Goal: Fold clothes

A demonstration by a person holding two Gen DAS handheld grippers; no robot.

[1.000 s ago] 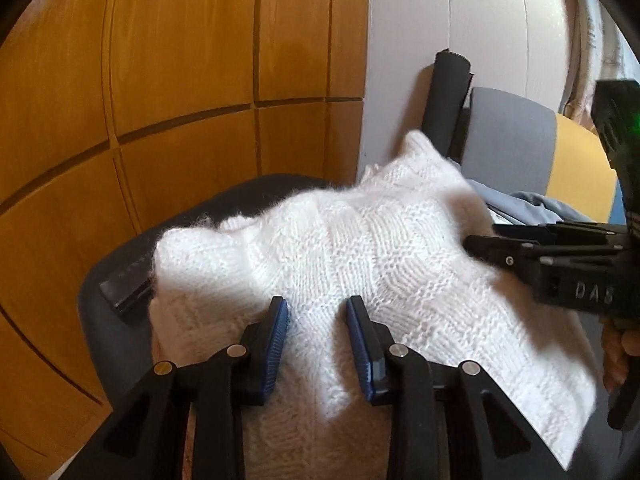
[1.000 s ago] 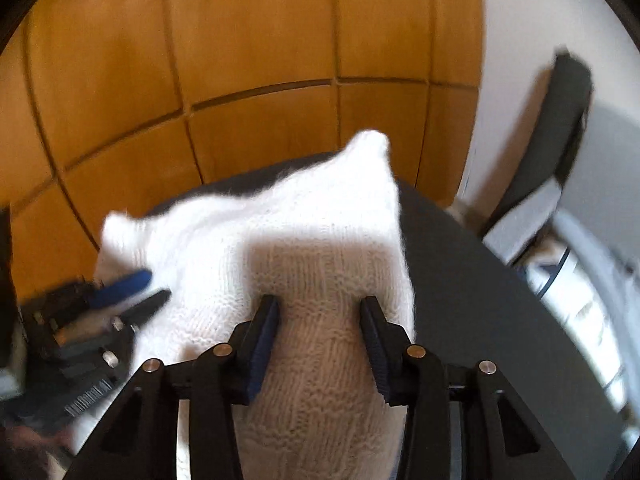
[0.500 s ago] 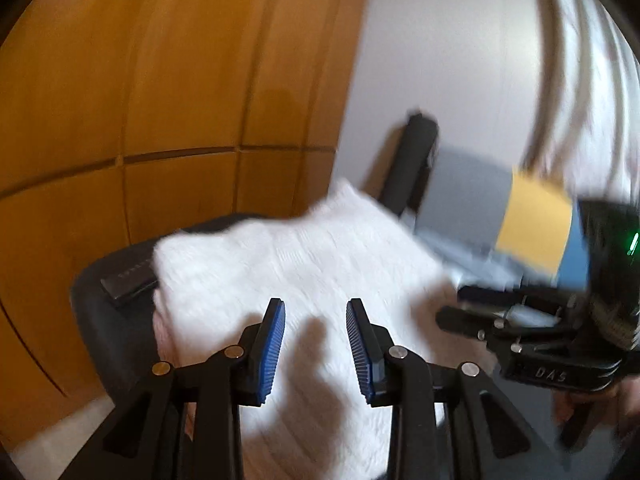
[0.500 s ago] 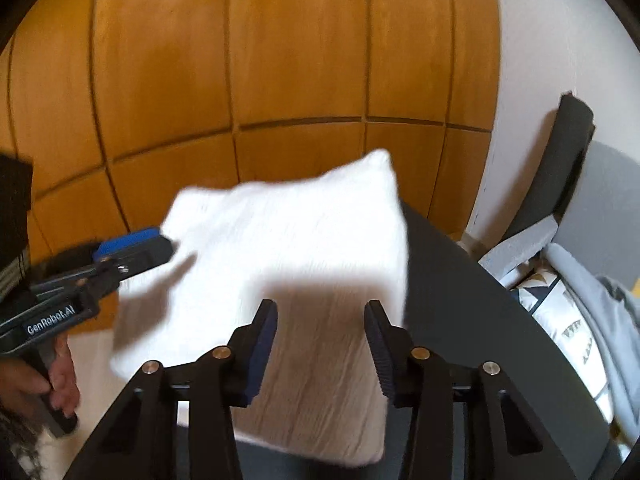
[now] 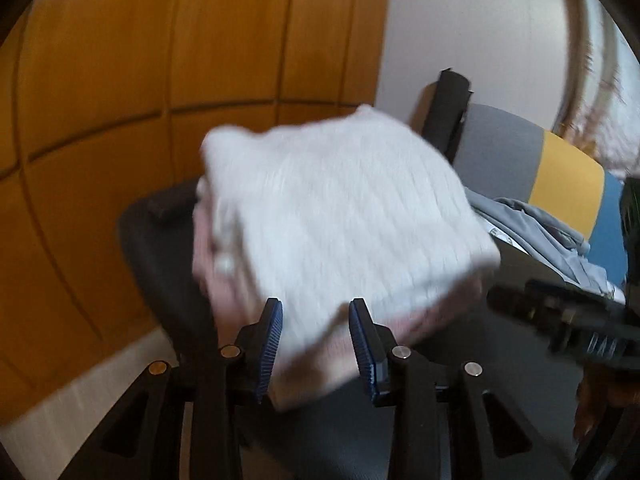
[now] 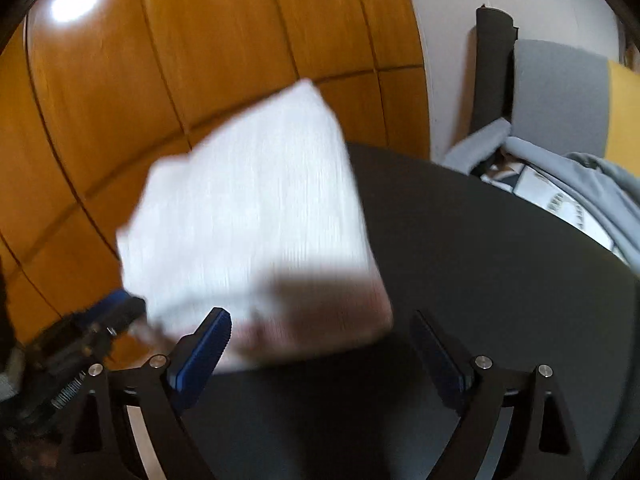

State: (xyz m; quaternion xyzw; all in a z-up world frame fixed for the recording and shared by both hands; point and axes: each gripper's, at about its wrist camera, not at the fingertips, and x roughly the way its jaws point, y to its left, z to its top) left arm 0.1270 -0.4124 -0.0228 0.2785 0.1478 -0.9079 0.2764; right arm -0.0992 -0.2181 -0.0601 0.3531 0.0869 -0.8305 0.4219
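A folded white knitted sweater [image 5: 328, 216] lies on a dark round table [image 5: 160, 248]; it also shows in the right wrist view [image 6: 248, 216] on the table's [image 6: 480, 264] left part. My left gripper [image 5: 316, 344] is open and empty, just short of the sweater's near edge. My right gripper [image 6: 320, 340] is open wide and empty, at the sweater's near edge. The right gripper shows blurred at the right in the left wrist view [image 5: 560, 312]. The left gripper shows at lower left in the right wrist view [image 6: 100, 320]. Both views are blurred by motion.
Wooden panelled wall [image 5: 120, 80] stands behind the table. A grey, yellow and blue sofa [image 5: 560, 168] with grey clothes [image 5: 540, 224] on it is at the right. A black upright piece [image 6: 492, 68] stands by the white wall.
Both grippers have pulled back from the sweater, which now lies folded and free. The right gripper's jaws have opened wider.
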